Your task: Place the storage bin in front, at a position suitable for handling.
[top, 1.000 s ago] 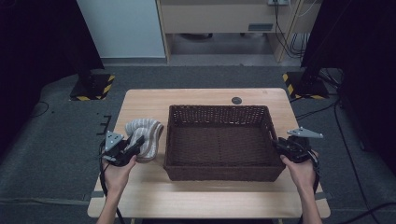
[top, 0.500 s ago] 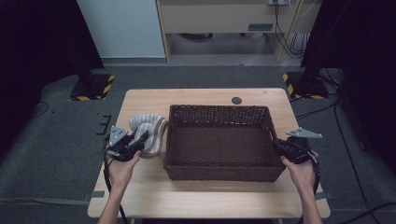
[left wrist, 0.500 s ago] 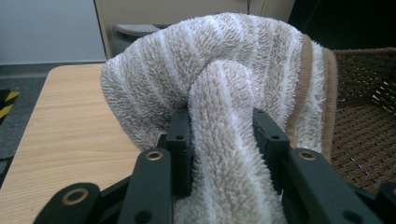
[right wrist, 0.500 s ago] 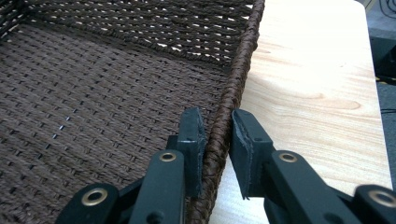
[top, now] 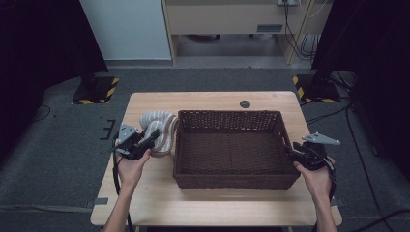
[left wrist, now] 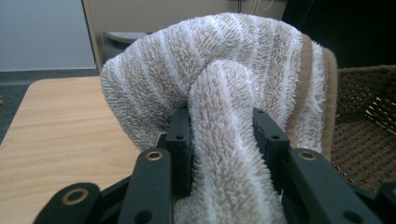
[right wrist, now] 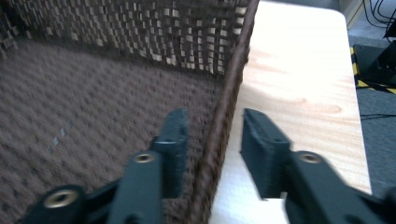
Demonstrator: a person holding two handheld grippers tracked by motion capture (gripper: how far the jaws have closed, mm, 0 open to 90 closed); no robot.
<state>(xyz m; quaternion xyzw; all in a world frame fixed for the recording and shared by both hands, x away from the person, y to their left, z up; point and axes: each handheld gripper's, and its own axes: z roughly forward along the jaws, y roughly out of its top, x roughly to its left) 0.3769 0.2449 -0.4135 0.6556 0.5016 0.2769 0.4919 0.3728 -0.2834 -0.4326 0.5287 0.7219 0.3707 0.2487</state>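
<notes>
One striped towel (top: 158,131), just left of one woven basket (top: 232,120). Two grippers: one (top: 150,140) at the basket's left, one (top: 293,152) at its right. One bench (top: 212,99) beneath.

Left tool (top: 151,139) clamped shut; right tool (top: 293,152) spread apart.

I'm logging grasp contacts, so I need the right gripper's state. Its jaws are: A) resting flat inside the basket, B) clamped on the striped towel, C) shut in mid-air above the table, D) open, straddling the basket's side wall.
D: in the right gripper view, the right gripper has one jaw inside and one outside the basket wall, with gaps on both sides.
</notes>
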